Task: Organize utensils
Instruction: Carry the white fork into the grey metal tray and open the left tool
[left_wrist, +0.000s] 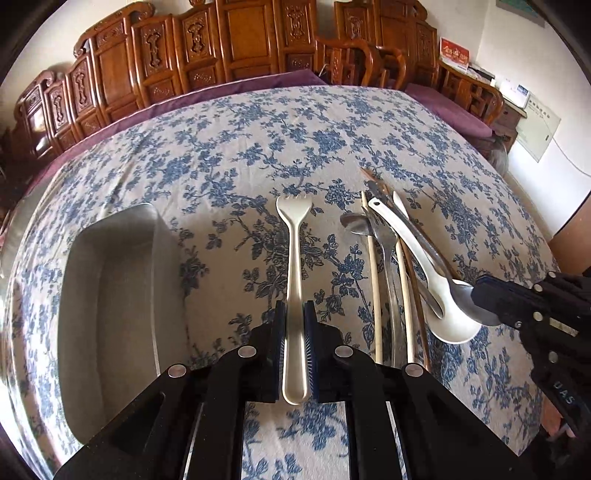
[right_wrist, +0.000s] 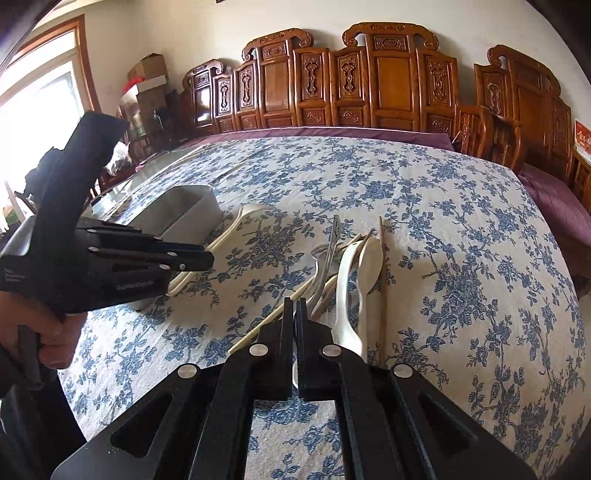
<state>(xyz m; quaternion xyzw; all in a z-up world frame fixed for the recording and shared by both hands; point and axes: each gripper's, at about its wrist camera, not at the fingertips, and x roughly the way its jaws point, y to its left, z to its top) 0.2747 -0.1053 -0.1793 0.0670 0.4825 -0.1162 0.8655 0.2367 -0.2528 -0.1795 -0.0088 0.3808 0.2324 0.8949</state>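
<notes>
Gripping a white fork (left_wrist: 294, 280) by its handle, the left gripper (left_wrist: 294, 321) holds it above the floral tablecloth (left_wrist: 258, 147).

Its fingers are closed to the handle's width, pads pressing both sides; the fork's long axis runs straight ahead along the fingers, tines pointing away toward the carved wooden bench backs (left_wrist: 236, 40). A metal tray (left_wrist: 110, 295) sits just left of the fork. To the right lies a heap of utensils (left_wrist: 399, 266): chopsticks, metal spoons and white spoons, mostly lengthwise too. The right gripper (right_wrist: 295, 314) reaches into the near end of that heap, its jaws almost together with only a thin slit between; whether they pinch anything there I cannot tell.
</notes>
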